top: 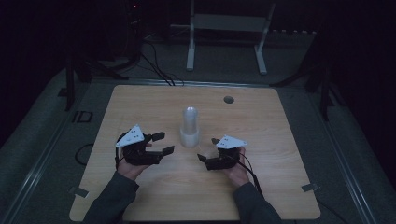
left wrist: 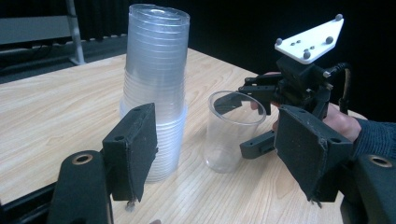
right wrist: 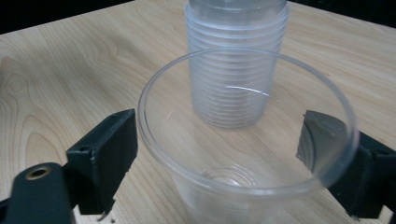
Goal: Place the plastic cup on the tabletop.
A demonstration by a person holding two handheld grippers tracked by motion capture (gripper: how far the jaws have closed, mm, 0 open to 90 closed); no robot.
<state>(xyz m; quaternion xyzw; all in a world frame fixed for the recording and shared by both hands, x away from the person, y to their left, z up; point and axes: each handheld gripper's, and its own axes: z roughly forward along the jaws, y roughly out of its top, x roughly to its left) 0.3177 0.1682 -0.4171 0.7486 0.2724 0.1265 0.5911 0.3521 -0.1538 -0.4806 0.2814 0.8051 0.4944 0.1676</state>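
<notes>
A dim high view shows a pale wooden tabletop (top: 140, 107) with a stack of clear plastic cups (top: 189, 126) standing upside down at mid-frame, its ribbed outline blurred by the low light. To the lower left of it the left hand-held gripper (top: 163, 143) has its jaws spread wide and closed on nothing; to the lower right sits the right hand-held gripper (top: 208, 149), its black jaws hard to separate from the shadow.

In the left gripper view, a single clear cup (left wrist: 232, 133) stands upright just right of the stack (left wrist: 156, 88), which is at upper centre. The right hand-held gripper (left wrist: 251, 119) flanks the single cup from the right of the frame.

The right gripper view looks down into that cup (right wrist: 247, 154), whose base is cut off by the bottom edge. The jaws stand wide on either side of its rim; the right one is seen partly through the plastic, and whether either pad touches the wall cannot be told. The stack's (right wrist: 236, 60) top is cropped by the upper edge.
</notes>
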